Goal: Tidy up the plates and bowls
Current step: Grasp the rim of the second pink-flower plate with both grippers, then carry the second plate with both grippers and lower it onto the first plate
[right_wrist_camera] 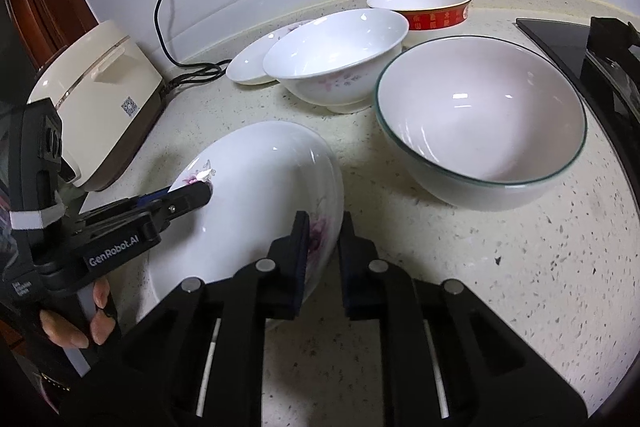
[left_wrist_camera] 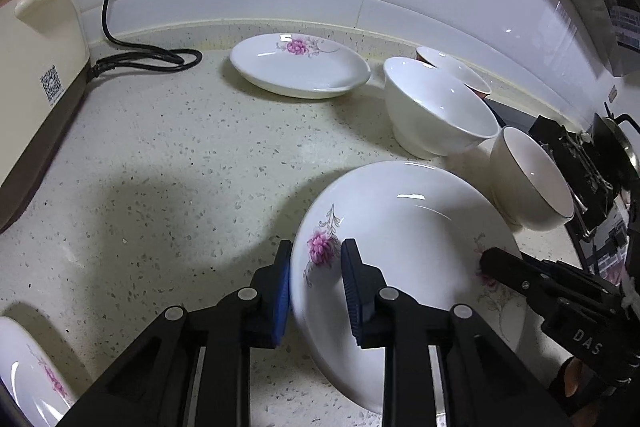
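Note:
A white plate with pink flowers [left_wrist_camera: 408, 227] [right_wrist_camera: 260, 195] is held tilted over the speckled counter [left_wrist_camera: 160, 167] by both grippers. My left gripper [left_wrist_camera: 316, 291] is shut on its left rim, beside a pink flower, and shows from the side in the right wrist view [right_wrist_camera: 196, 193]. My right gripper [right_wrist_camera: 324, 259] is shut on the opposite rim; its black tip [left_wrist_camera: 492, 261] reaches in from the right in the left wrist view. Behind stand a plain white bowl [left_wrist_camera: 436, 111] [right_wrist_camera: 336, 59], a green-rimmed bowl [left_wrist_camera: 528, 179] [right_wrist_camera: 480, 119] and a red-banded bowl [left_wrist_camera: 452, 67] [right_wrist_camera: 424, 7].
A second flowered plate [left_wrist_camera: 300, 71] [right_wrist_camera: 250, 67] lies by the back wall, and a third [left_wrist_camera: 28, 367] pokes in at the lower left. A cream rice cooker [left_wrist_camera: 36, 67] [right_wrist_camera: 100, 99] with a black cord [left_wrist_camera: 148, 59] stands left. A black stove top [right_wrist_camera: 560, 35] borders the right.

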A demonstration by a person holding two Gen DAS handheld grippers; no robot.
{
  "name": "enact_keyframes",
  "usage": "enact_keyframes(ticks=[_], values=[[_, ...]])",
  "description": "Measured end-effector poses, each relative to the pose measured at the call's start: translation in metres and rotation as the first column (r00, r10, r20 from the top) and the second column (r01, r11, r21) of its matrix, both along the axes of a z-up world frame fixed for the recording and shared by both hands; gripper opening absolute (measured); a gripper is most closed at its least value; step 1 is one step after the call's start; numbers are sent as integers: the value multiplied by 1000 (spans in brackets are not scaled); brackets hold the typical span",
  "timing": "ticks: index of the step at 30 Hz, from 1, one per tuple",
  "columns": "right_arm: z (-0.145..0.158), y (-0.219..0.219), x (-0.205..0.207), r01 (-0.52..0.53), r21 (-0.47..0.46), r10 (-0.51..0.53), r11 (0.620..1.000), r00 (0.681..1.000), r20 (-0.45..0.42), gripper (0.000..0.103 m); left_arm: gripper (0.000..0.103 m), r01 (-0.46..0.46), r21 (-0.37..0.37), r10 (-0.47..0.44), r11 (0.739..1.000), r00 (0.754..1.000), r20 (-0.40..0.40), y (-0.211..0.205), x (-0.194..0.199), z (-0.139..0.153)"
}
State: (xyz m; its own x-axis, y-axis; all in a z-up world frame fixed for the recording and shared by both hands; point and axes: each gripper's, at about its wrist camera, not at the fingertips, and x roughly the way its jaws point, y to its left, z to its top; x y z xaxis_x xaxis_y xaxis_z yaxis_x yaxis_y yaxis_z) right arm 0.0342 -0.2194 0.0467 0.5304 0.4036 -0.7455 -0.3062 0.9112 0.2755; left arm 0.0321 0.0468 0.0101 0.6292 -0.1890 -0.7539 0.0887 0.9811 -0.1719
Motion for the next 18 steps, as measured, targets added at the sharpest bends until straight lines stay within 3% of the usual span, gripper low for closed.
enact_keyframes(ticks=[5, 10, 18], values=[[2, -3, -3, 9, 20, -9, 1000, 1000, 19, 17, 24, -12, 106, 5, 994, 998, 64, -14, -6, 2], [3, -3, -7, 10, 25, -10, 1000, 1000, 26, 17, 24, -12, -3, 12, 1000, 997, 73, 0, -19, 4], [6, -5, -14, 7, 32, -8, 999, 999, 36, 17, 24, -13, -59, 21, 998, 989, 146, 5, -43, 13]])
